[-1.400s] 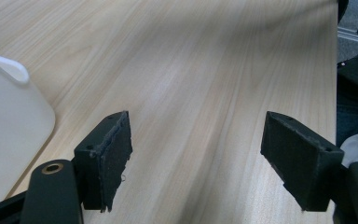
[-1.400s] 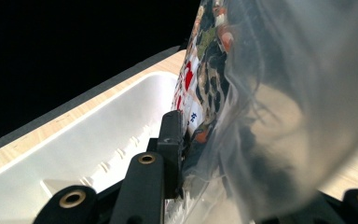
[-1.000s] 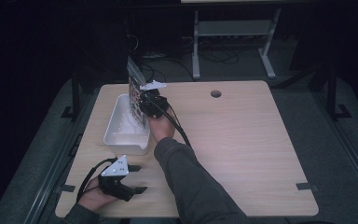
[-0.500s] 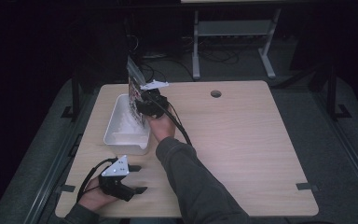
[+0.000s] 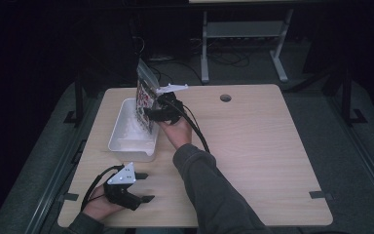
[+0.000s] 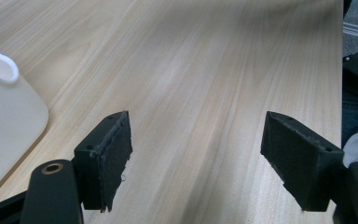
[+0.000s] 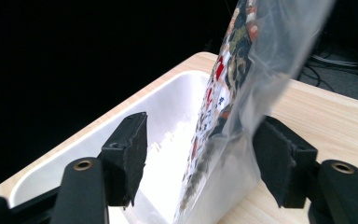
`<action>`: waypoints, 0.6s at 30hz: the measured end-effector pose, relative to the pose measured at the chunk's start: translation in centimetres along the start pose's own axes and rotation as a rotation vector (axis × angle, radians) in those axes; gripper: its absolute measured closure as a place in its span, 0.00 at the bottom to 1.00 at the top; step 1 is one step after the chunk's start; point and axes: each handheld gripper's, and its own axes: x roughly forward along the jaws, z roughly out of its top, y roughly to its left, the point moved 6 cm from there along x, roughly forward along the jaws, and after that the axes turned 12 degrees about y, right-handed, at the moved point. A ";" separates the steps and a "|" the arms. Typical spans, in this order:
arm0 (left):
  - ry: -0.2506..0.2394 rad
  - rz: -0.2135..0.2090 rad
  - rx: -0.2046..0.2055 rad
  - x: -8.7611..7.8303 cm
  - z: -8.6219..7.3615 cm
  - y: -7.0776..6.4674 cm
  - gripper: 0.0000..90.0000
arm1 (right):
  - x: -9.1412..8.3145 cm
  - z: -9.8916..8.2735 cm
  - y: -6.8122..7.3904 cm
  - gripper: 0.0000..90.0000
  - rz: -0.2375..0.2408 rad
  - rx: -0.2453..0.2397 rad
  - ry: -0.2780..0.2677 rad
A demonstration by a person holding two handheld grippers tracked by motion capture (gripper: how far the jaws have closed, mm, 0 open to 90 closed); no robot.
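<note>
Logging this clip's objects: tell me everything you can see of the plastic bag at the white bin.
The bag is a clear, glossy plastic pouch with a printed red, white and dark pattern on its lower part and a plain see-through top. It stands tilted, its bottom in the white bin, leaning at the bin's right wall. The right gripper has just been opening its jaws; the bag is between them, close against the right-hand pad, with the left-hand pad clear of it.
</note>
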 end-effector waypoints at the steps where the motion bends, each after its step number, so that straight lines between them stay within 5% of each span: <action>1: -0.001 0.000 -0.002 0.0 0.0 0.0 0.27 | -0.2 -0.1 0.0 0.40 0.004 -0.002 0.001; 18: 0.005 0.015 -0.013 0.2 0.0 0.2 0.27 | -4.5 -2.4 -2.0 0.36 0.111 0.012 -0.014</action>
